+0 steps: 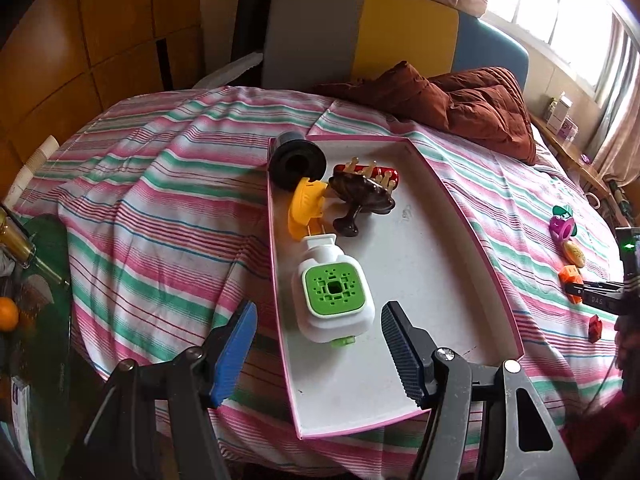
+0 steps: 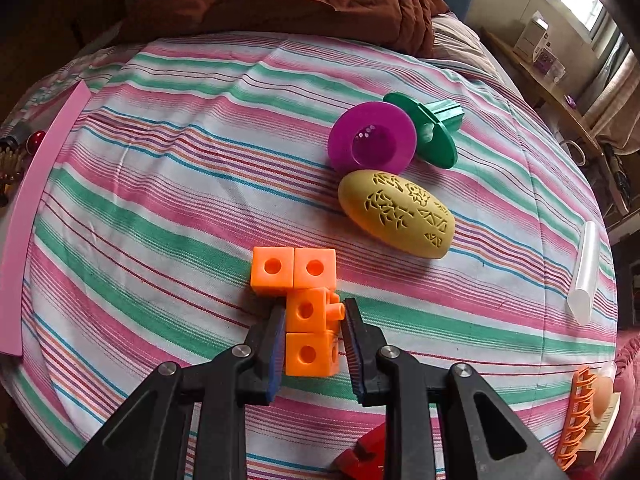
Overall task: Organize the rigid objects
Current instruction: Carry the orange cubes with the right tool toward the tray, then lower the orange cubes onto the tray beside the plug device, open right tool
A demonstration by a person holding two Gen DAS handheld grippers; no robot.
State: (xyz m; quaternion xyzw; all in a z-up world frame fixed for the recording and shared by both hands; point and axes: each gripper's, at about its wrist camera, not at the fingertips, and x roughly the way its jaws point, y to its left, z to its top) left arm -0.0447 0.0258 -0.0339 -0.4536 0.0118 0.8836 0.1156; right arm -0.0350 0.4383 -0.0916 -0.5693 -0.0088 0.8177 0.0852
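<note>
A pink-rimmed white tray (image 1: pixel 440 208) on the striped cloth holds a black spool (image 1: pixel 294 160), a yellow clip (image 1: pixel 304 204), a brown stemmed dish (image 1: pixel 360 196), a red toothed piece (image 1: pixel 366 172) and a white-and-green plug device (image 1: pixel 334 296). My left gripper (image 1: pixel 319 308) hangs open over the tray's near end, its fingers either side of the device without touching it. In the right wrist view my right gripper (image 2: pixel 315 306) is shut on an orange chain of cubes (image 2: pixel 308 304) that lies on the cloth. Beyond it lie a yellow carved oval (image 2: pixel 396 212), a purple disc (image 2: pixel 372 138) and a green spool (image 2: pixel 434 128).
A brown quilt (image 1: pixel 460 100) is bunched at the far side. A clear tube (image 2: pixel 586 268), a red piece (image 2: pixel 364 456) and an orange ribbed piece (image 2: pixel 576 420) lie near the cloth's right edge. A glass table with an orange fruit (image 1: pixel 8 314) stands at the left.
</note>
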